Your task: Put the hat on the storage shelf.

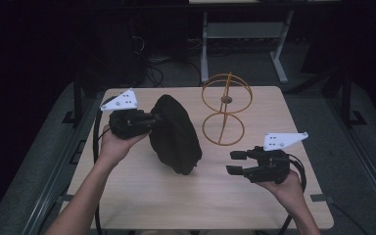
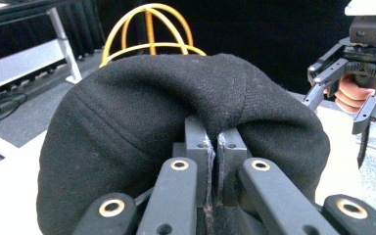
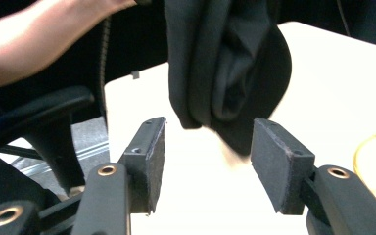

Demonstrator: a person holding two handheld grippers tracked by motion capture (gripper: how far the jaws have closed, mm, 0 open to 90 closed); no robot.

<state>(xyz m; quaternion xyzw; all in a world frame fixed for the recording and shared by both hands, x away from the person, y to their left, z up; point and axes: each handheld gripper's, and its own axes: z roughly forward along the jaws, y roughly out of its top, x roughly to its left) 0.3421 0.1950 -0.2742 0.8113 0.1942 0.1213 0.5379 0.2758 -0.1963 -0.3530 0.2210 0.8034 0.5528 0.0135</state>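
A black cloth cap (image 1: 174,134) hangs above the wooden table (image 1: 142,196), its lower end near the tabletop. My left gripper (image 1: 157,117) is shut on its upper left edge; in the left gripper view the jaws stand pressed together (image 2: 214,142) with the cap's fabric (image 2: 152,112) pinched between them. My right gripper (image 1: 234,162) is to the right of the cap, pointing left at it, open. In the right gripper view its pads (image 3: 208,156) stand apart with nothing between them, and the cap (image 3: 225,63) hangs just beyond them. The left gripper view also has the right gripper (image 2: 345,98) farther off.
A yellow wire stand (image 1: 225,107) of two hoops on a round base rises at the table's back middle, right behind the cap (image 2: 149,29). A metal frame (image 1: 245,34) stands on the floor beyond the table. Cables trail from both grippers.
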